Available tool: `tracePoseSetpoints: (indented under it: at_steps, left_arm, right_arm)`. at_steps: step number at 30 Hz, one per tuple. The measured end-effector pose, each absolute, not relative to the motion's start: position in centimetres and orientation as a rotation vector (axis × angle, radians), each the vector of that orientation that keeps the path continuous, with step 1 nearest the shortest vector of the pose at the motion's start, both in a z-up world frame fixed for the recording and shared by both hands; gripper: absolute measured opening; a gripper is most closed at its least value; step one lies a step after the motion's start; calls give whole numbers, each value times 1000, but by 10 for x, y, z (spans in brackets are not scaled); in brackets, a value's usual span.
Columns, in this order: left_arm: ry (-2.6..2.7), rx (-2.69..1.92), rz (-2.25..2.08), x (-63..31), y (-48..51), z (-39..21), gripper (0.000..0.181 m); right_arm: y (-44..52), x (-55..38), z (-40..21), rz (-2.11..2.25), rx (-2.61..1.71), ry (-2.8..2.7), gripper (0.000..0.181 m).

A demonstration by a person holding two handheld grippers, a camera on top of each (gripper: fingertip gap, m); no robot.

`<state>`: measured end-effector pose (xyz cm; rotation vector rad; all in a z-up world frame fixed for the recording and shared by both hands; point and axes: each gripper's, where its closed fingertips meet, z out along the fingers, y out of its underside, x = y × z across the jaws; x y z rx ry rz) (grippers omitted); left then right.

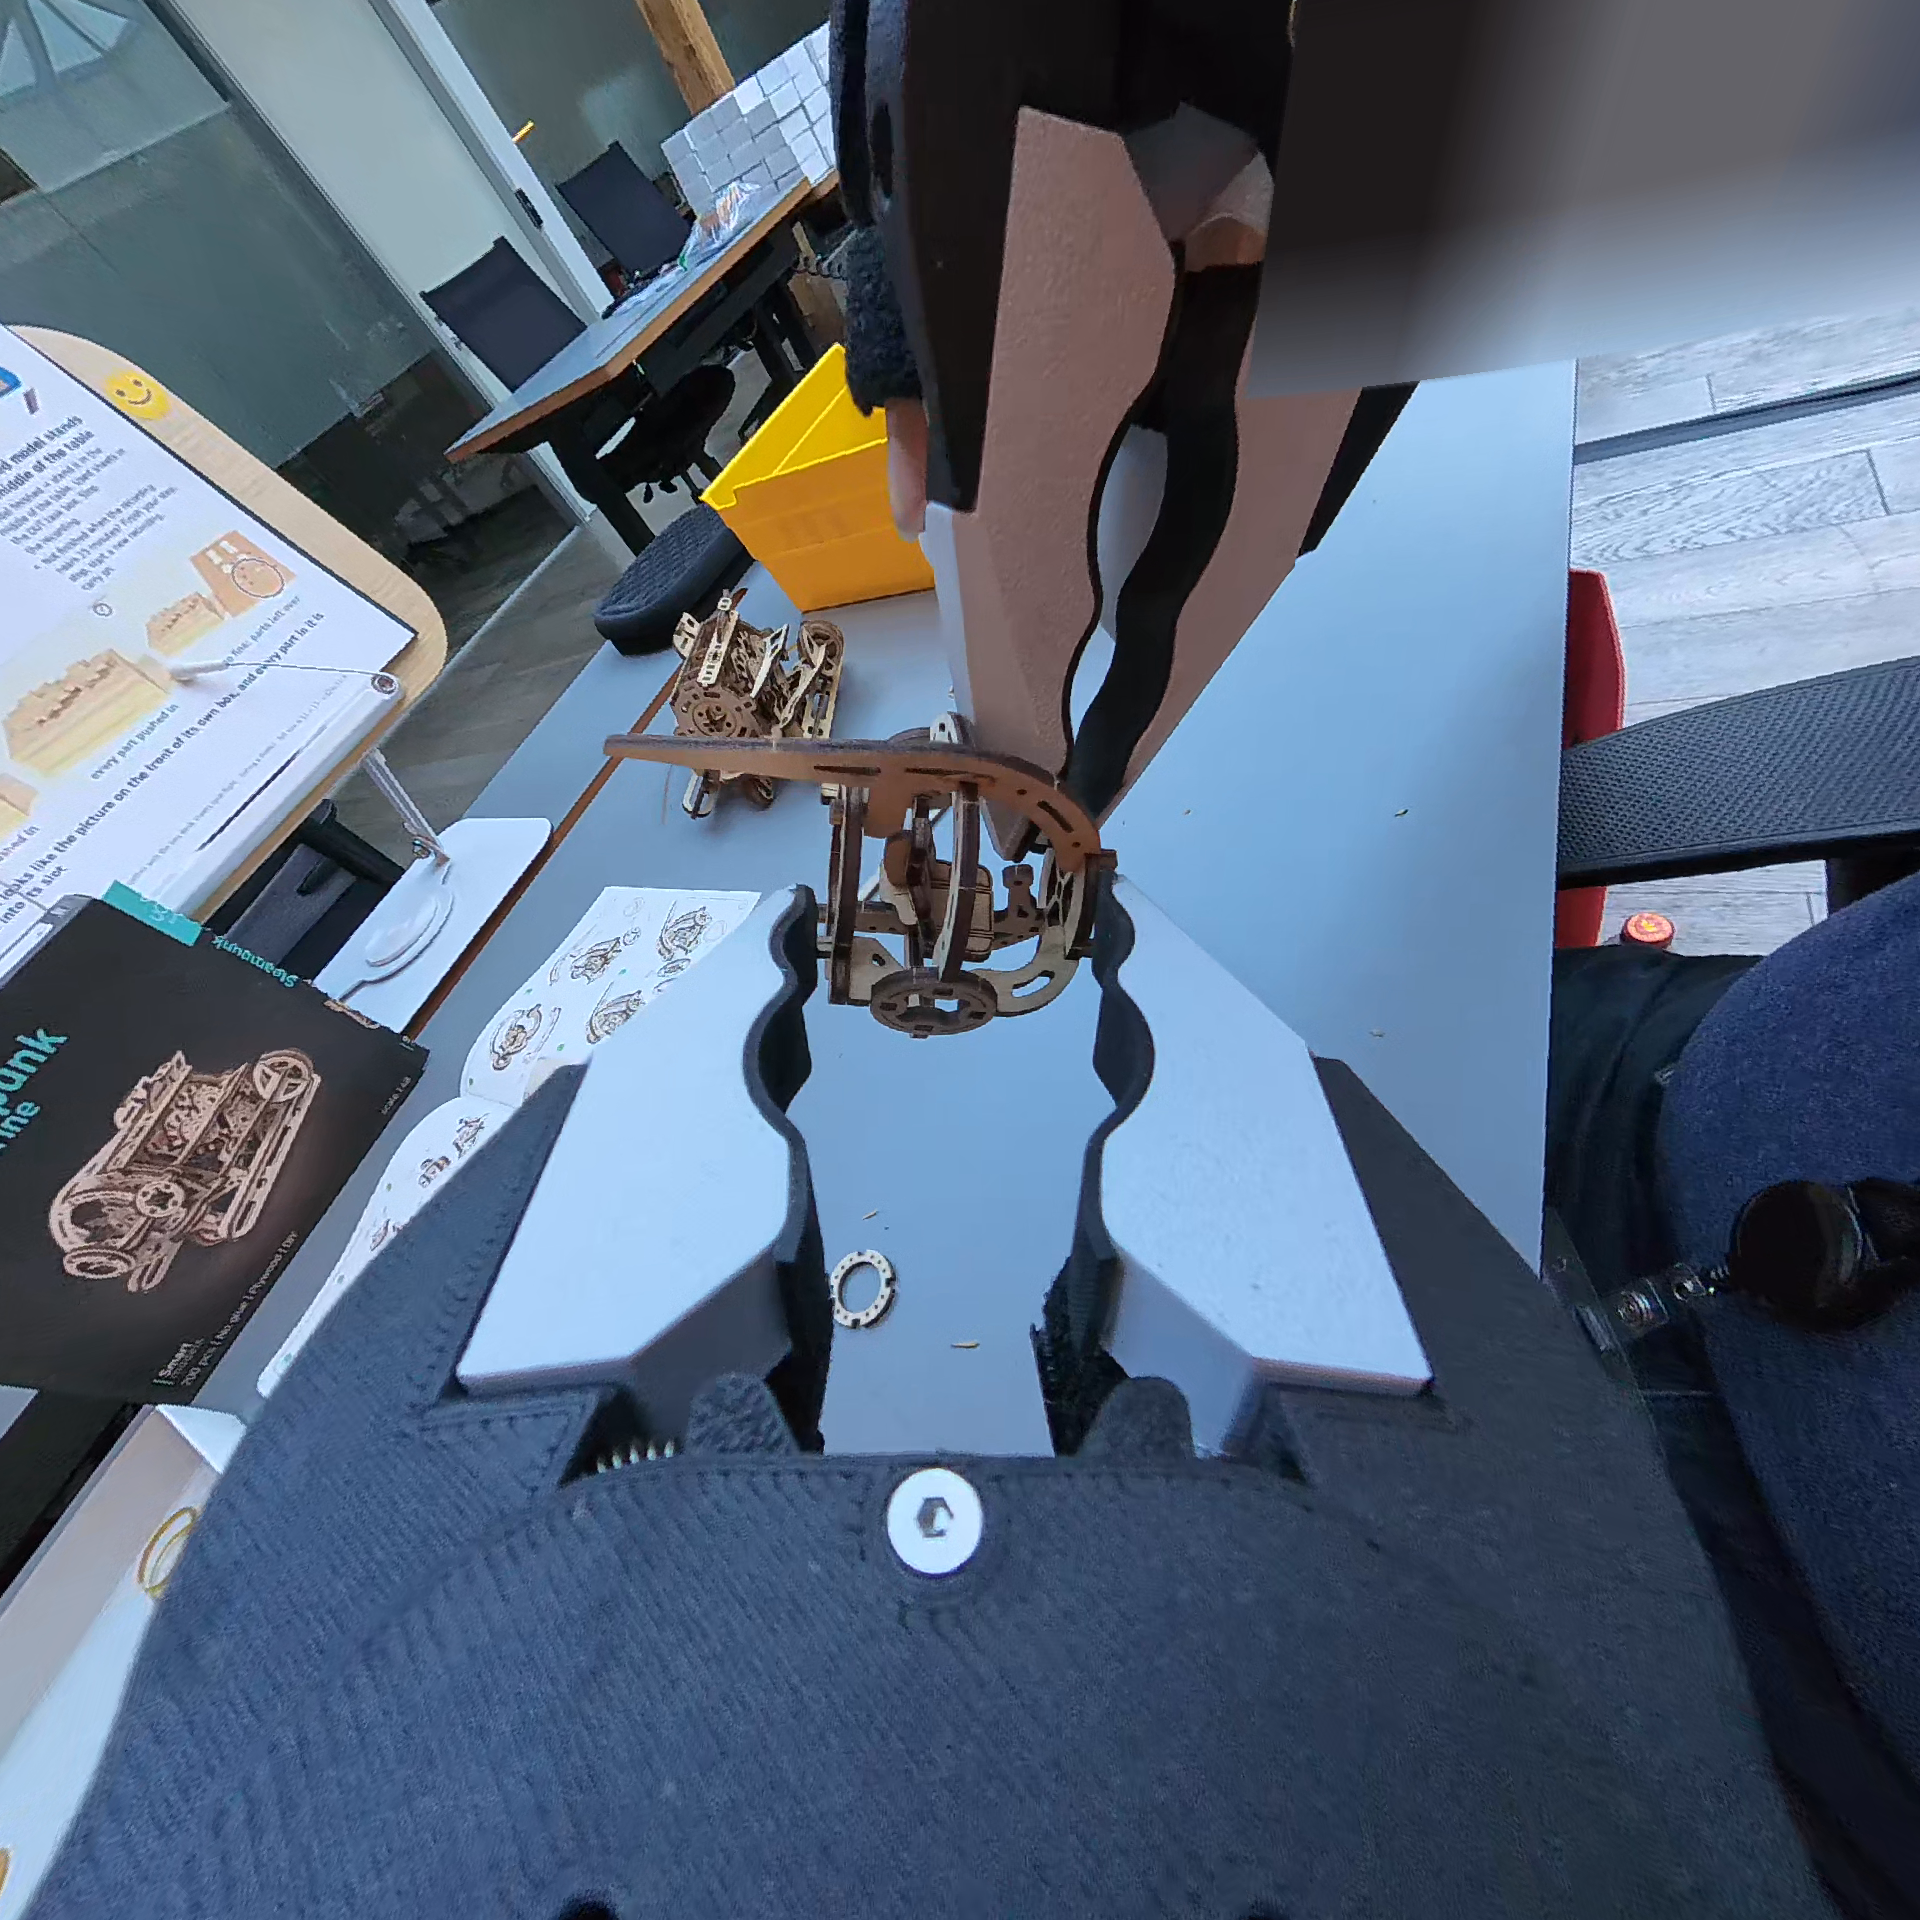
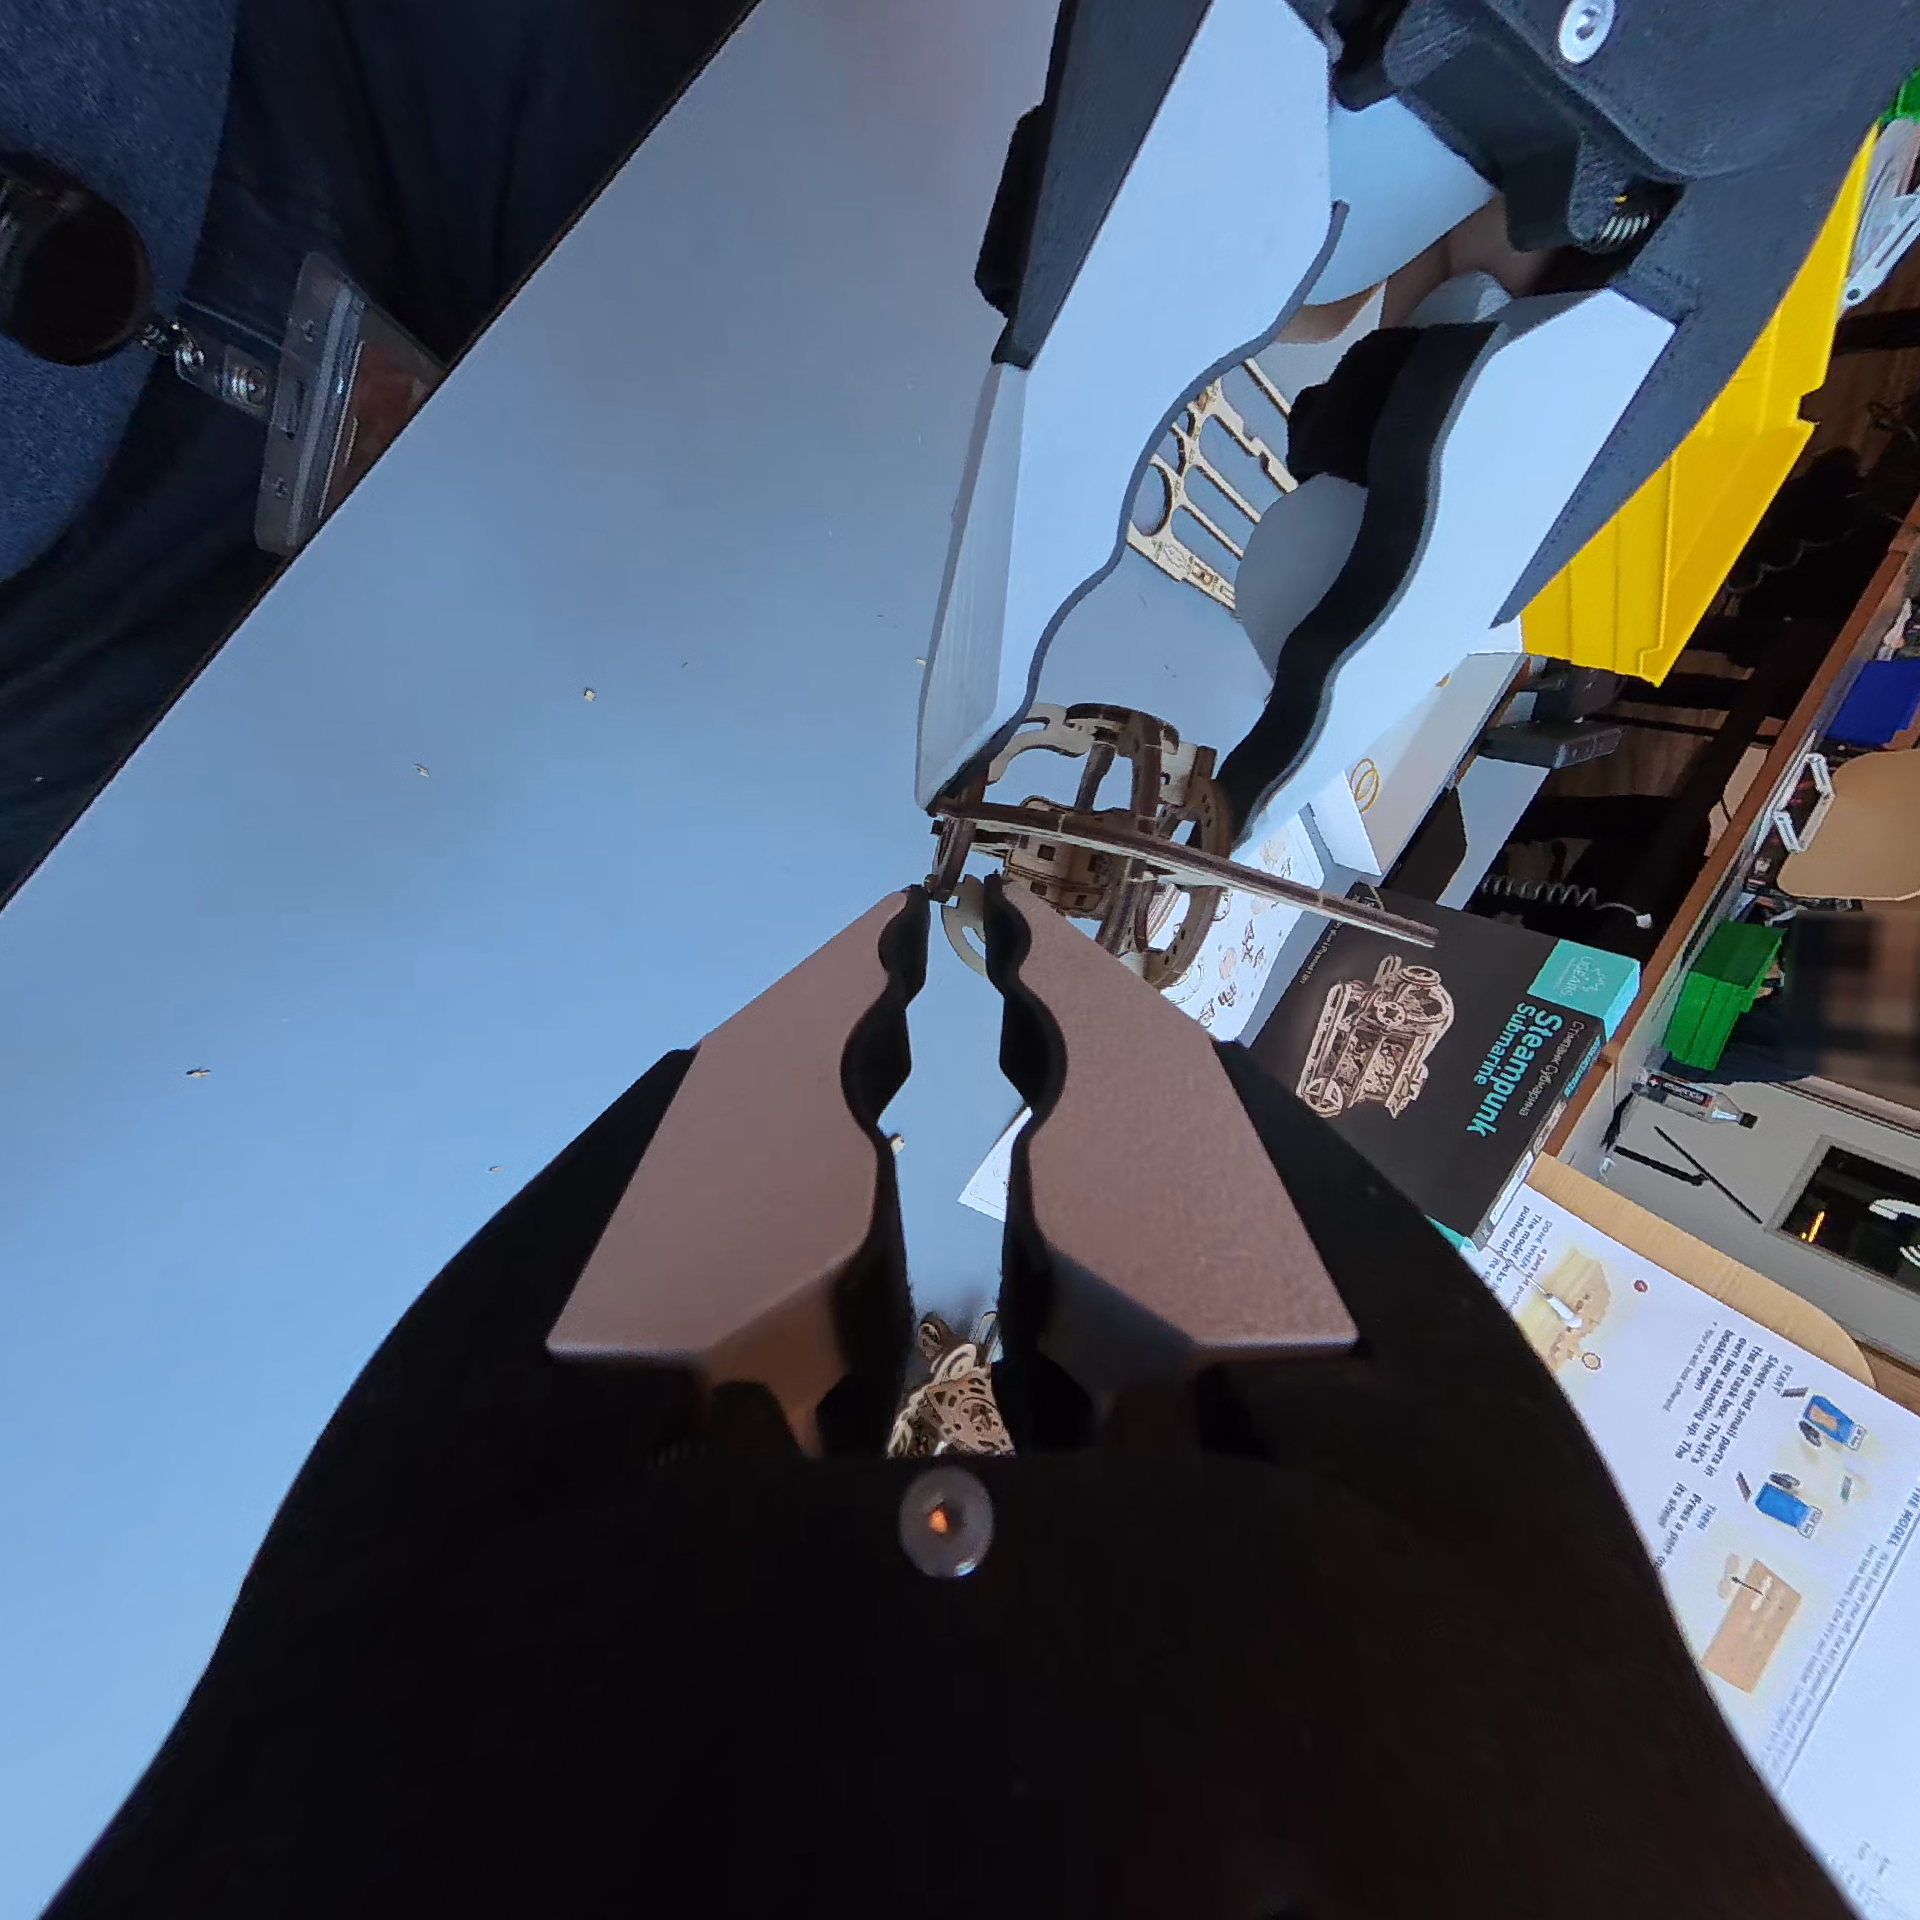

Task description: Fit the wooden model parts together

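A half-built wooden model (image 1: 940,925) hangs above the grey table (image 1: 1351,831), with a long curved flat strip (image 1: 790,756) across its top. My left gripper (image 1: 956,902), with grey fingers, is shut on the model's sides. In the right wrist view the left gripper (image 2: 1081,790) holds the model (image 2: 1101,831) from above. My right gripper (image 2: 954,902), with brown fingers, is closed to a narrow gap on the model's edge at the bend of the strip (image 2: 1195,862). In the left wrist view it comes down from above (image 1: 1049,816).
A second wooden model (image 1: 748,686), a small wooden ring (image 1: 862,1288) and an open booklet (image 1: 613,966) lie on the table. A yellow bin (image 1: 821,499), a black box (image 1: 177,1143) and a sheet on a stand (image 1: 156,623) are at the left. A person's lap (image 1: 1766,1143) is at the right. My left and right fingertips are right by each other.
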<state>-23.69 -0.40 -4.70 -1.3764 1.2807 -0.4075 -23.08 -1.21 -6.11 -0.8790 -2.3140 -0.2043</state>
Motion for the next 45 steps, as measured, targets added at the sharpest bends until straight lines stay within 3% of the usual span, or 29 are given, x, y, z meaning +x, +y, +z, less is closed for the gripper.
tracePoseSetpoints:
  at_steps: [8, 20, 45]
  left_arm:
    - [1282, -1376, -374, -239, -4, -45, 52]
    - [1274, -1381, -299, -238, -1, -46, 52]
    - [1230, -1315, -101, -236, 6, -40, 52]
  right_arm:
    - [-17, -230, -58, -156, -908, -2293, 19]
    - [-13, -237, -55, -99, -1080, -2163, 8]
    - [2, -234, -52, -402, -1170, -1901, 8]
